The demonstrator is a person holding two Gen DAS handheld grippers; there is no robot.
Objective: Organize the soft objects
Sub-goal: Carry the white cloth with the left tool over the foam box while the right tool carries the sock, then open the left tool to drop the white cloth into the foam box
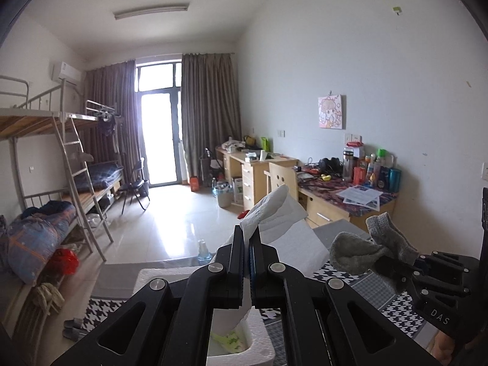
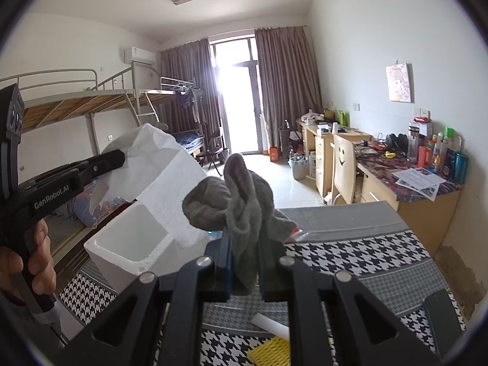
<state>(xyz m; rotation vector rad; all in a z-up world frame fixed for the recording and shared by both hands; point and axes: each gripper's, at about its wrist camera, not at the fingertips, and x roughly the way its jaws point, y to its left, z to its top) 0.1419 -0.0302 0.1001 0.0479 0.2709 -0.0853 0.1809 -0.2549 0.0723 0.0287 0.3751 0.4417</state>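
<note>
the right gripper point(image 2: 245, 253) is clamped on a grey sock point(image 2: 241, 201) that stands up out of its jaws. just to its left and a little ahead sits the white foam box point(image 2: 128, 244), open side up. above the box, the left gripper point(image 1: 246, 238) pinches a white paper towel point(image 1: 271, 210). the right hand is nearer the opening, i judge.

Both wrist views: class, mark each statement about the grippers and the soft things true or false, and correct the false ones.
1. The right gripper is shut on a grey knitted sock. True.
2. The left gripper holds a red towel. False: it pinches a white paper towel.
3. A white foam box stands on the houndstooth-patterned cloth. True.
4. The sock lies inside the box. False: it is held up in the air.
</note>
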